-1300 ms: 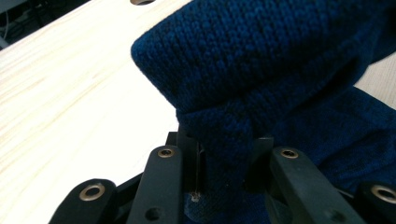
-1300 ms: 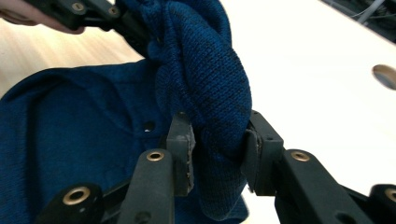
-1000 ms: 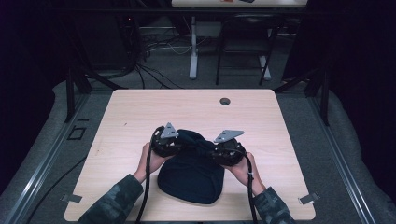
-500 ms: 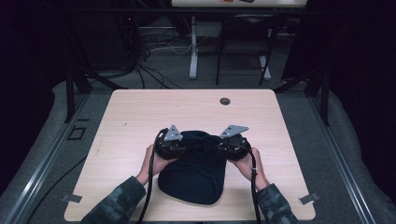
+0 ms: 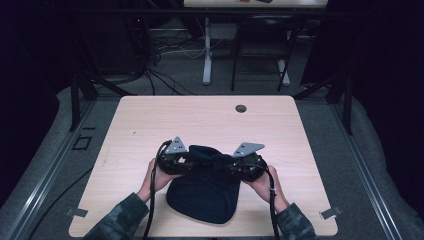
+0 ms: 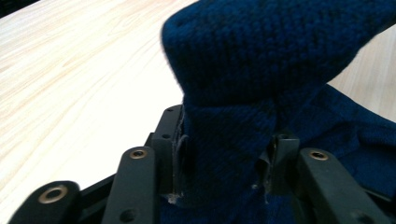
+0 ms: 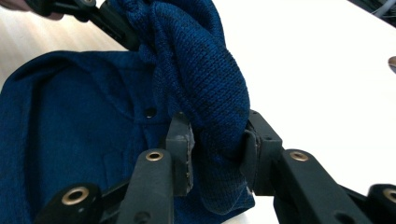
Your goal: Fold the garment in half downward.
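Navy knitted soft garment (image 5: 204,192) near surface's (image 5: 150,120) front edge | left claw (image 6: 229,154) and right claw (image 7: 217,149) each clenched on bunched fabric | limp, light; likely best gripped at thick folds

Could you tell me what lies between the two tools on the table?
A bunched fold of the dark blue knitted garment spans between the left tool and right tool, seen in the high view.

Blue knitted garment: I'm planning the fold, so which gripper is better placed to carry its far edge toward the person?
Neither clearly: left gripper and right gripper both clamp the blue knitted garment symmetrically.
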`<state>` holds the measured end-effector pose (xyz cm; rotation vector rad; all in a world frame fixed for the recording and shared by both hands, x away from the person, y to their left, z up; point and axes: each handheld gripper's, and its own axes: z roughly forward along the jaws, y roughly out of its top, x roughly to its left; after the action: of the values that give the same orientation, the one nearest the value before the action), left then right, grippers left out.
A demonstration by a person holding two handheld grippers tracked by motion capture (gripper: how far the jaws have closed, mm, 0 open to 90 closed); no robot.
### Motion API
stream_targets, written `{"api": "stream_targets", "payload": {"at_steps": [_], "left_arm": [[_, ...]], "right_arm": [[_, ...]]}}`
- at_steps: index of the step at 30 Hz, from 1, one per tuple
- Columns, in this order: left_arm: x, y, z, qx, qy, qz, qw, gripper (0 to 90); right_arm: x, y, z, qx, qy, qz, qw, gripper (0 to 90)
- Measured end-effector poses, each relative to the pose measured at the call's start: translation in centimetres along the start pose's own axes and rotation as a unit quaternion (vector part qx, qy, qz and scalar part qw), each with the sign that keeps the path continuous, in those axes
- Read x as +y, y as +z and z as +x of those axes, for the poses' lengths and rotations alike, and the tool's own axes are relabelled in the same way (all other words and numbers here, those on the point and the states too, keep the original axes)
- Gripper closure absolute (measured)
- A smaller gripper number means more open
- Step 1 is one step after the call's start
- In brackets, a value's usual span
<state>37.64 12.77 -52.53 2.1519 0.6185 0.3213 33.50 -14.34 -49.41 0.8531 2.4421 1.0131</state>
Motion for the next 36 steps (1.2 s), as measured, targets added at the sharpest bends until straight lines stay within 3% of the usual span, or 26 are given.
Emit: {"api": "stream_targets", "payload": {"at_steps": [8,15,20,21,23,26,36], "left_arm": [[-0.5,-0.9,0.0,0.0,-0.021,0.023,0.9995,37.2],[-0.5,-2.3,-0.6,-0.012,-0.009,0.024,0.9996,34.6],[-1.0,-3.2,-0.9,-0.015,0.001,0.037,0.9992,39.4],[-1.2,-3.4,-1.0,-0.016,0.004,0.039,0.9991,42.1],[-1.5,-3.5,-1.1,-0.019,0.013,0.04,0.9989,57.2],[-1.9,-3.4,-1.1,-0.028,0.016,0.046,0.9984,63.5],[-3.5,-3.3,-1.0,-0.046,0.0,0.061,0.9971,63.0]], "right_arm": [[-0.6,0.2,0.9,-0.003,-0.005,0.0,1.0,66.8],[-1.0,0.0,1.9,0.002,-0.019,0.005,0.9998,66.3],[-1.4,0.0,2.7,0.004,-0.025,0.006,0.9997,65.2],[-1.4,0.0,2.8,0.005,-0.024,0.007,0.9997,64.9],[-1.5,0.0,3.1,0.006,-0.026,0.008,0.9996,63.7],[-1.6,0.0,3.5,0.014,-0.019,0.015,0.9996,63.3],[-2.3,0.3,4.9,0.035,-0.023,0.025,0.9988,59.1]]}}
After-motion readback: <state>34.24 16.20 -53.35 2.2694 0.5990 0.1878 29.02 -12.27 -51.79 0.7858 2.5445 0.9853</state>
